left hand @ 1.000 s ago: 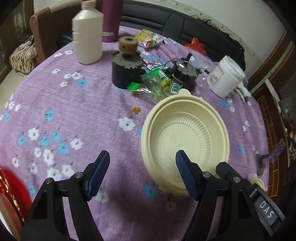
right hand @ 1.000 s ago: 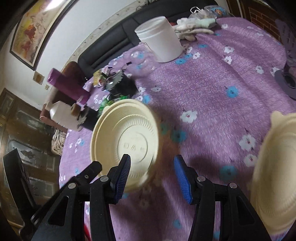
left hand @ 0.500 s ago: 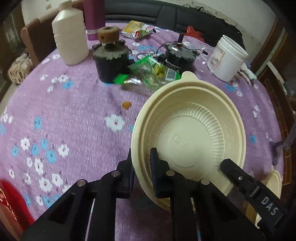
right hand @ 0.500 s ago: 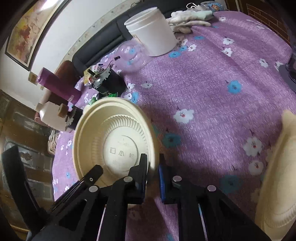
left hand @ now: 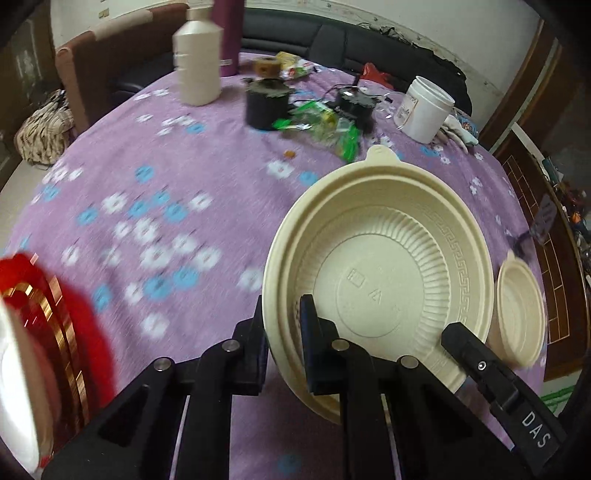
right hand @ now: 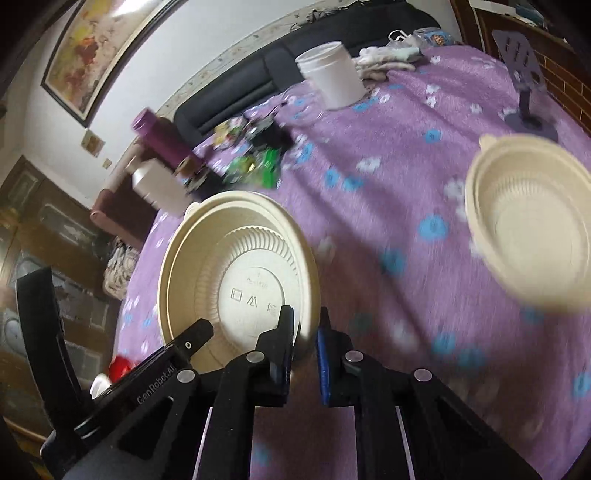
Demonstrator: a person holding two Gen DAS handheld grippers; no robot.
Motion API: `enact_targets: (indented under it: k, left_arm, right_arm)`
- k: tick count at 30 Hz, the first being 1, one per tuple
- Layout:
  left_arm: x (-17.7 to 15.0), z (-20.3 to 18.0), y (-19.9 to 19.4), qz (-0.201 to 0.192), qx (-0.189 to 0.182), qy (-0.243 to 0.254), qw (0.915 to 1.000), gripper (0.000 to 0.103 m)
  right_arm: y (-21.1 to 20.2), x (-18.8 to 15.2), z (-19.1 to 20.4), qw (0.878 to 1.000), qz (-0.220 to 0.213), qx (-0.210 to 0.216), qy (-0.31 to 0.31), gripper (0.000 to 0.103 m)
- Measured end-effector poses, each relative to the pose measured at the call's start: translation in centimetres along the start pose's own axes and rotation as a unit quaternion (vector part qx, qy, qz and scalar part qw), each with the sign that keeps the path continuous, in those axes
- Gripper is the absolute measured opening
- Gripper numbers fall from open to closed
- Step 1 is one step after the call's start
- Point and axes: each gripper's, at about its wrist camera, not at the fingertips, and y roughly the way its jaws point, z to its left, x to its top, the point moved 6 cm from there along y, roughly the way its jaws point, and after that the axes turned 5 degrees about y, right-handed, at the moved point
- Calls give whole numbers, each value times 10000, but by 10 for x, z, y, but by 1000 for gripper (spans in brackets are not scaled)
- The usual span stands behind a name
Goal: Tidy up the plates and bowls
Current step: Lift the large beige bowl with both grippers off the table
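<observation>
Both grippers appear to hold the same large cream plastic bowl. In the left wrist view my left gripper [left hand: 282,332] is shut on its near left rim [left hand: 380,266], and the bowl is lifted and tilted with its inside facing me. In the right wrist view my right gripper [right hand: 304,334] is shut on the rim of a cream bowl [right hand: 236,273] whose underside faces me. A smaller cream bowl [left hand: 521,314] sits on the purple cloth at the right; it also shows in the right wrist view [right hand: 532,232].
A round table with a purple flowered cloth [left hand: 155,192] carries a white bottle [left hand: 197,62], a purple flask [left hand: 231,33], black round parts [left hand: 266,103], green wrappers [left hand: 325,125], a white tub [left hand: 424,107] and a purple stand [right hand: 524,92]. A red and gold object [left hand: 48,314] lies at the near left.
One second ago both grippers were open by the bowl. They closed on its rim half a second ago and have since lifted it above the cloth; the view is blurred by motion.
</observation>
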Motion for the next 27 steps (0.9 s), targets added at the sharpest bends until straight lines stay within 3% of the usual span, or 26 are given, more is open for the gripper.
enact_targets:
  k: [8, 20, 27]
  left_arm:
    - [-43, 36, -26, -74, 31, -157, 9998, 13]
    - [-67, 74, -46, -189, -33, -322, 9993, 13]
    - [-73, 77, -53, -285, -184, -255, 9991, 13]
  right_arm:
    - [-18, -60, 21, 9995, 101, 97, -293, 12]
    - [-27, -102, 54, 9971, 164, -82, -738, 12]
    - [-36, -113, 60, 9967, 55, -221, -777, 12]
